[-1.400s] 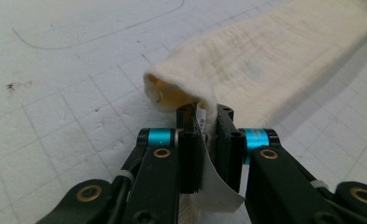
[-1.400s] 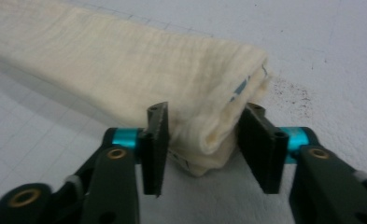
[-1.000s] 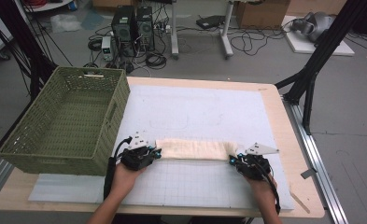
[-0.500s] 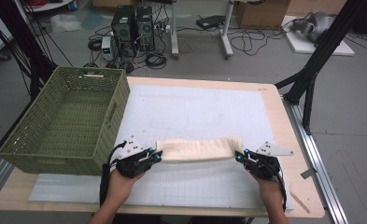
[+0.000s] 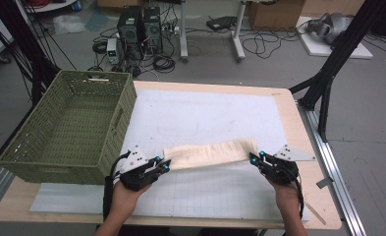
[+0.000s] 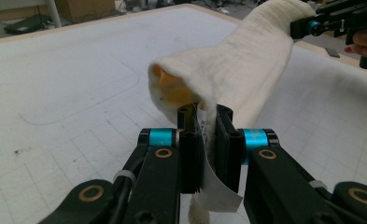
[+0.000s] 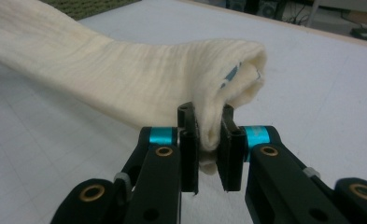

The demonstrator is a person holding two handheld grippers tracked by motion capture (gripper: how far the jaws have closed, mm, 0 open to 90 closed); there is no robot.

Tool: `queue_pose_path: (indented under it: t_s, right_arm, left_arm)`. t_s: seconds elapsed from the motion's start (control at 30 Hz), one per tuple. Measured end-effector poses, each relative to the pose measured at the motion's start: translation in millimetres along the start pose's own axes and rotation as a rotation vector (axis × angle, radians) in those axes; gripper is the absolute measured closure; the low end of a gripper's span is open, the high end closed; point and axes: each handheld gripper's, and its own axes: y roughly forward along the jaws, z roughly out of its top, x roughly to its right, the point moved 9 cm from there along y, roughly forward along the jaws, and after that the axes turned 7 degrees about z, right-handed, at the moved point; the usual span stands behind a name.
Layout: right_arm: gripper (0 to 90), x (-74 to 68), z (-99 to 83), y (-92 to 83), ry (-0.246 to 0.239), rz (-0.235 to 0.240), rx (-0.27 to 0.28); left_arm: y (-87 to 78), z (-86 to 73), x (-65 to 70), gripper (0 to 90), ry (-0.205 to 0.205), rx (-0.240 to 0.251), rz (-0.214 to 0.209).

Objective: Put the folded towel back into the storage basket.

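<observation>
Green basket (image 5: 68,128) sits at desk's (image 5: 215,88) left edge. Your left hand-held gripper (image 5: 165,165) clenched on left end of folded cream cloth (image 5: 210,153). Cloth stretched between both grippers, lifted just above white mat (image 5: 205,113). Your right hand-held gripper (image 5: 253,157) clenched on cloth's right end.

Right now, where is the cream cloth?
In the high view the cream cloth hangs stretched between the left gripper and right gripper over the near part of the white mat, right of the green basket.
</observation>
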Motion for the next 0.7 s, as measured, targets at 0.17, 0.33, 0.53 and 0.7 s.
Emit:
queue_pose_path:
  t_s: [0.17, 0.33, 0.53, 0.7]
  right_arm:
    - [81.4, 5.3, 16.2, 5.0, -0.016, 0.007, 0.013]
    - [81.4, 12.8, 39.0, 11.9, -0.033, -0.003, 0.032]
    - [81.4, 16.1, 64.3, 21.2, -0.039, 0.015, 0.049]
    - [81.4, 16.1, 87.3, 29.8, -0.042, 0.042, 0.090]
  left_arm:
    - [-7.1, 8.4, 1.8, 81.7, 0.006, 0.028, 0.000]
    - [-14.8, 19.7, 7.2, 81.7, 0.028, 0.063, 0.011]
    - [-27.7, 36.1, 6.1, 81.8, 0.041, 0.109, 0.020]
    - [-39.7, 48.9, 2.4, 81.8, 0.038, 0.135, 0.040]
